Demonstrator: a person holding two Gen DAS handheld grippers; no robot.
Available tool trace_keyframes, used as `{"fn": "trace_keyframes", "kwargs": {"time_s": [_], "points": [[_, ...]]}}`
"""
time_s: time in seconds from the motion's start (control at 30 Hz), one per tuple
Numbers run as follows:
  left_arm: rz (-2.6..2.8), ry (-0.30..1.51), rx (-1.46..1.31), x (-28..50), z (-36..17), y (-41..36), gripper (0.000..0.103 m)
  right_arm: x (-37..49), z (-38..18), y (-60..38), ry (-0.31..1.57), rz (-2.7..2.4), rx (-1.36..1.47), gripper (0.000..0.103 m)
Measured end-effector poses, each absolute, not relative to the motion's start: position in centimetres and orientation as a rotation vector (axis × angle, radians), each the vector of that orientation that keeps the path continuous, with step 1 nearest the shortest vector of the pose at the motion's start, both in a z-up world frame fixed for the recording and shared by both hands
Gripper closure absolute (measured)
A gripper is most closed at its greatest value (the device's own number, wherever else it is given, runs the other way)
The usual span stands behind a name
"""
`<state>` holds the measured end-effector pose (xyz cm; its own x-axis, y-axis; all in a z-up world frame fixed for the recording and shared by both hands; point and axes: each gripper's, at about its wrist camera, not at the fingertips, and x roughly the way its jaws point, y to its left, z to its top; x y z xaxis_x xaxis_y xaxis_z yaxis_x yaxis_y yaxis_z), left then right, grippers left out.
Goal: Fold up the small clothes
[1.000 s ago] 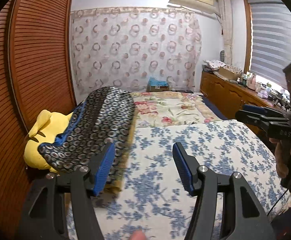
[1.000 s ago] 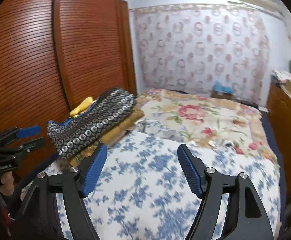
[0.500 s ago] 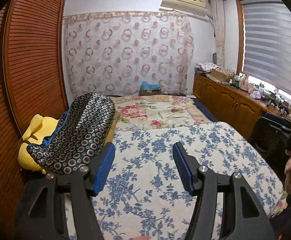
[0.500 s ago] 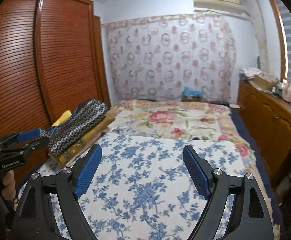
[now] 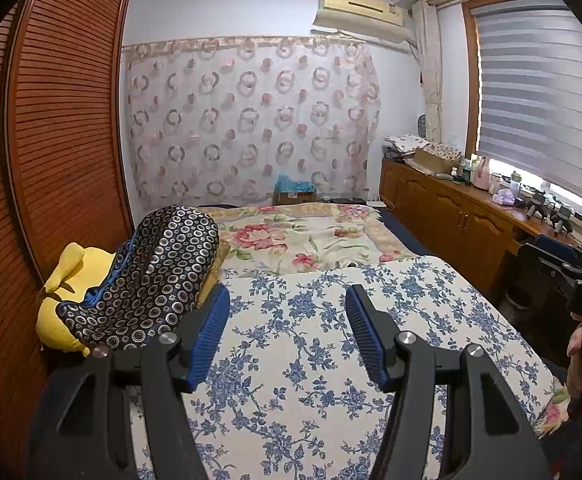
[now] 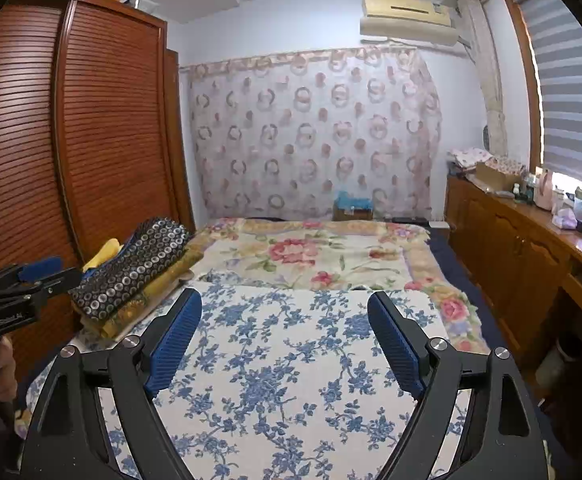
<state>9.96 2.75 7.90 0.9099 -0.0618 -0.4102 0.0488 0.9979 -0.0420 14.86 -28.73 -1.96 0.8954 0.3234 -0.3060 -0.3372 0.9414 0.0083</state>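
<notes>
A dark garment with a ring pattern (image 5: 151,276) lies folded on a stack at the left edge of the bed, over a yellow plush (image 5: 71,280). It also shows in the right wrist view (image 6: 139,264), on folded yellow cloth. My left gripper (image 5: 287,332) is open and empty above the blue-flowered bedspread (image 5: 331,360), right of the garment. My right gripper (image 6: 285,340) is open and empty above the same bedspread (image 6: 283,380). Each gripper appears at the edge of the other's view: the right one (image 5: 571,276), the left one (image 6: 23,284).
A red-flowered blanket (image 5: 299,236) covers the far half of the bed. A louvred wooden wardrobe (image 5: 59,140) runs along the left. A wooden cabinet (image 6: 531,248) with clutter on top lines the right under the window. A patterned curtain (image 6: 311,136) hangs at the back.
Both grippers have risen and pulled back from the bed, so more of the room and ceiling shows. The garment stack has stayed in place. Both stay open.
</notes>
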Motion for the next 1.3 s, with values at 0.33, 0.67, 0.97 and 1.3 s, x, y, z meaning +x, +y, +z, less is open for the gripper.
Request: {"fn": "trace_keyframes", "kwargs": {"time_s": [0.33, 0.67, 0.97, 1.3], "points": [[-0.06, 0.424, -0.032, 9.84, 7.76, 2.73, 0.043, 14.68, -2.25, -29.15, 0.311, 0.336, -0.038, 0.016], [-0.055, 0.422, -0.031, 9.72, 7.74, 2.61, 0.043, 14.67, -2.31, -29.21, 0.312, 0.336, -0.038, 0.015], [-0.057, 0.423, -0.032, 9.72, 7.73, 2.65, 0.043, 14.64, -2.25, -29.26, 0.312, 0.336, -0.037, 0.015], [-0.055, 0.422, -0.031, 9.71, 7.69, 2.72, 0.043, 14.62, -2.24, -29.31, 0.312, 0.336, -0.037, 0.015]]}}
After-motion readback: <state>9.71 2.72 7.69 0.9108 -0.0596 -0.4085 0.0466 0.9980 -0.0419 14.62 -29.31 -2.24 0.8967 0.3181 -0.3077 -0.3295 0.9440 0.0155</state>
